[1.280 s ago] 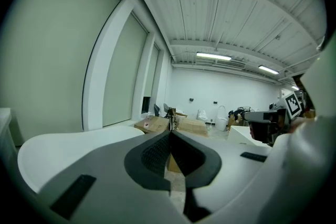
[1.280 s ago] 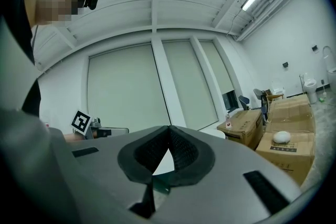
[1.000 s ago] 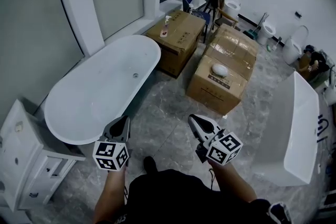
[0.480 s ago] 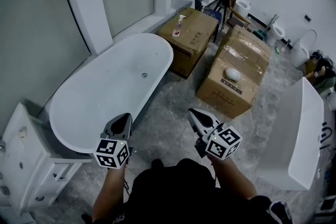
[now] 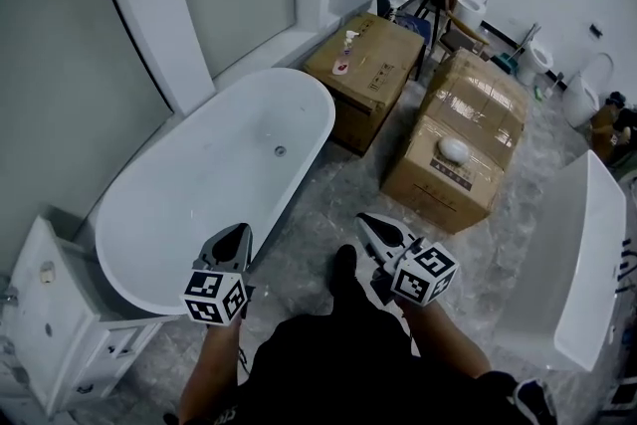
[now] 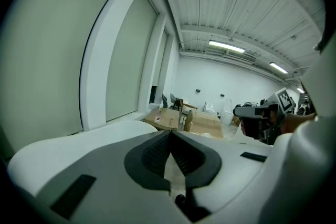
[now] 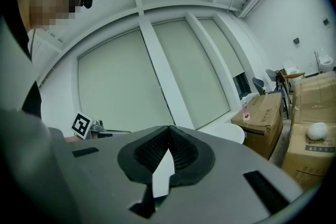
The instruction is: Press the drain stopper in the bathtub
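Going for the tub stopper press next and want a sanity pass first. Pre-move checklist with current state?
1. Drain stopper in view on the bathtub floor: ok.
2. Nothing lying over the stopper: ok.
3. Left gripper jaws together, empty: ok.
4. Right gripper jaws together, empty: ok.
5. A gripper above the stopper: not ok, both are held near the person's body, short of it.
6. Stopper up or down: cannot tell, too small.

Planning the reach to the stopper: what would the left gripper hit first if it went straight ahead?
Probably nothing close. The shut left gripper points level over the bathtub rim, toward the far cardboard box. Depth is unclear.
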The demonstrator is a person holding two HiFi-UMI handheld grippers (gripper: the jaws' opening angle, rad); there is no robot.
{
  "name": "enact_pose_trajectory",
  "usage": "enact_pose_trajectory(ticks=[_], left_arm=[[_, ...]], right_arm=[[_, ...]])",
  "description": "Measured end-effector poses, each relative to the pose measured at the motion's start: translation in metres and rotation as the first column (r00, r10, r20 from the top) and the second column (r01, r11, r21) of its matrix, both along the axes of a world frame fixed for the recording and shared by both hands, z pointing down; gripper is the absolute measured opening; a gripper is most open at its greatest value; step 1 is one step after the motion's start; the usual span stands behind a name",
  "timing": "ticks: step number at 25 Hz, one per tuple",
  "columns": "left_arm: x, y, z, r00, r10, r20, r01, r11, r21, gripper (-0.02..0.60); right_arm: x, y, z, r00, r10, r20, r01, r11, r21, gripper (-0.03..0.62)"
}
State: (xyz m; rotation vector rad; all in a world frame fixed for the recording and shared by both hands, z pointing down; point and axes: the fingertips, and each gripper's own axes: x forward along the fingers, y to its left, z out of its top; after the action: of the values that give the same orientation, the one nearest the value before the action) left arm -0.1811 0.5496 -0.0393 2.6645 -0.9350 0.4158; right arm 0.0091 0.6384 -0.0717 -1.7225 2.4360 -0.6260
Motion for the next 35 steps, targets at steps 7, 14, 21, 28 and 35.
enact_pose_trajectory(ticks=[7, 14, 21, 28, 35], left_arm=[[0.085, -0.094, 0.001, 0.999, -0.04, 0.008, 0.04, 0.999, -0.004, 0.015], [0.177, -0.178, -0.009, 0.999, -0.043, 0.034, 0.043, 0.999, 0.01, 0.015], [0.226, -0.226, -0.013, 0.996, -0.071, 0.05, 0.07, 0.997, 0.013, 0.015], [0.227, -0.262, -0.005, 0.991, -0.127, 0.053, 0.127, 0.992, -0.002, 0.015], [0.211, -0.337, 0.01, 0.987, -0.153, 0.041, 0.153, 0.988, -0.016, 0.015]], right_arm=[[0.082, -0.102, 0.004, 0.999, -0.049, 0.004, 0.049, 0.999, 0.0, 0.014], [0.155, -0.195, 0.003, 0.993, -0.119, -0.001, 0.119, 0.993, -0.005, 0.014], [0.204, -0.245, 0.008, 0.987, -0.155, 0.036, 0.155, 0.988, -0.015, 0.014], [0.215, -0.286, 0.011, 0.981, -0.188, 0.039, 0.189, 0.982, -0.024, 0.014], [0.202, -0.361, 0.016, 0.979, -0.203, 0.013, 0.204, 0.978, -0.053, 0.014]])
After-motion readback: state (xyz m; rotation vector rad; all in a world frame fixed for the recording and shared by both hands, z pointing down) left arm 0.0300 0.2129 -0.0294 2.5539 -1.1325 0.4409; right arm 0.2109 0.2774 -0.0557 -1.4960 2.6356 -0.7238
